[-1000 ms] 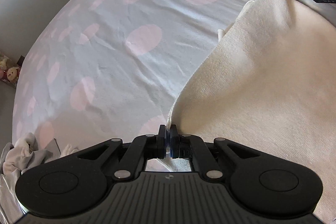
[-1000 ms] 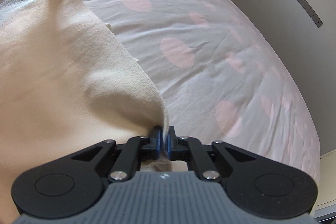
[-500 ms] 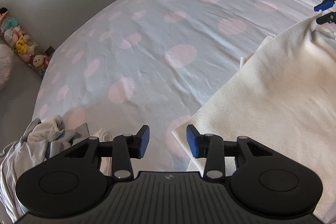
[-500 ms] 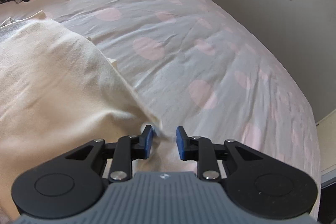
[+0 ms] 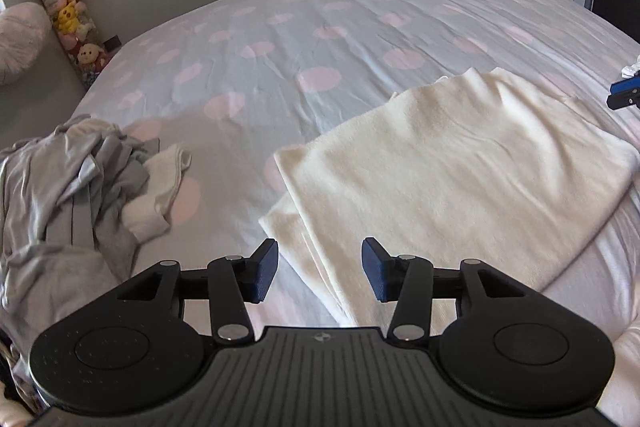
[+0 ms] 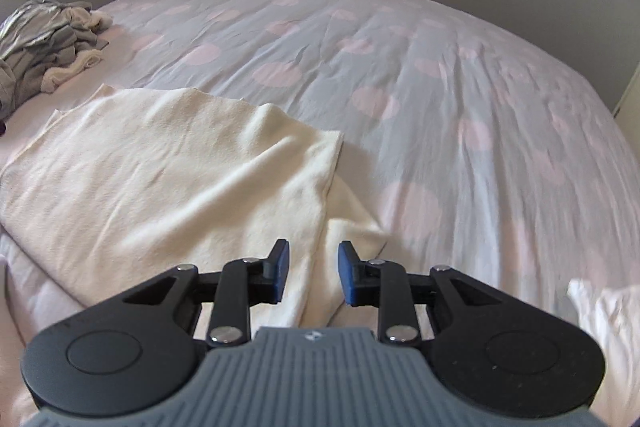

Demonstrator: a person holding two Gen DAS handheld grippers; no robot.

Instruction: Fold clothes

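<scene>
Grey laundry pile (image 5: 68,187) at left of the bed (image 5: 320,39). Left gripper (image 5: 316,273) and right gripper (image 6: 309,273) have just been opening, letting go of the cream garment (image 5: 460,179); both now empty, garment lies doubled mid-bed. Fold step done.

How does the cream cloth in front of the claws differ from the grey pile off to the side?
The cream cloth lies flat, folded over itself with straight edges; the grey pile is a crumpled heap. The cream cloth is a single piece, while the grey pile mixes grey garments with a white one. Both rest on the spotted bedspread, apart, and neither claw touches them.
</scene>
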